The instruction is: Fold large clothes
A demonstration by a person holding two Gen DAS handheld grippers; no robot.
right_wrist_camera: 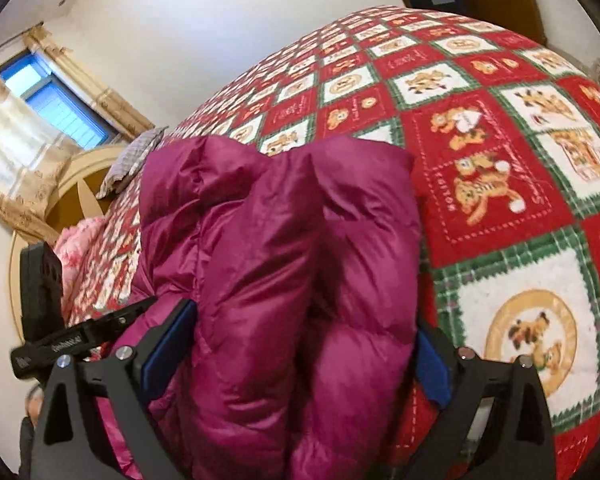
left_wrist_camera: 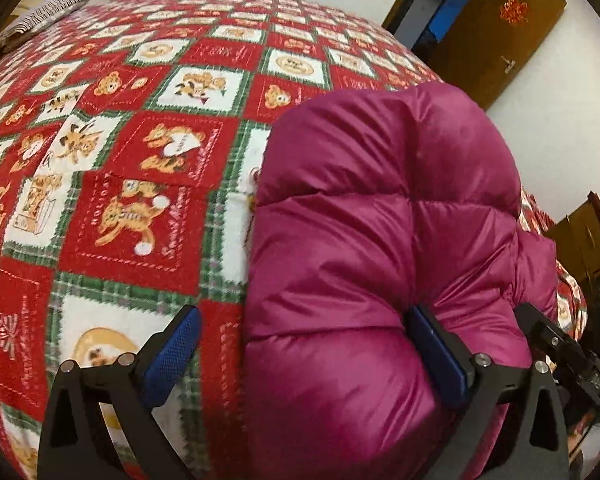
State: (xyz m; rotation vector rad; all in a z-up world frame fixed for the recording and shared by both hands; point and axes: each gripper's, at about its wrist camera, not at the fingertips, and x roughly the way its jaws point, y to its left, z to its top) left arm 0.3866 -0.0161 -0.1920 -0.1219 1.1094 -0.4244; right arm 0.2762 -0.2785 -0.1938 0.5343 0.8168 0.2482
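A magenta quilted down jacket (left_wrist_camera: 380,220) lies bunched on a bed with a red, white and green bear-print quilt (left_wrist_camera: 140,140). My left gripper (left_wrist_camera: 304,352) is wide open; its right finger presses into the jacket's puffy fabric and its left finger hangs over the quilt. In the right wrist view the jacket (right_wrist_camera: 280,260) fills the gap between my right gripper's fingers (right_wrist_camera: 304,352), both blue pads touching the thick folded fabric. The other gripper's black body (right_wrist_camera: 60,340) shows at the left.
A striped pillow (left_wrist_camera: 40,16) lies at the bed's far corner. A brown wooden door (left_wrist_camera: 492,32) stands beyond the bed. A window with curtains (right_wrist_camera: 40,100), a round headboard (right_wrist_camera: 72,184) and pink bedding (right_wrist_camera: 80,240) are on the left.
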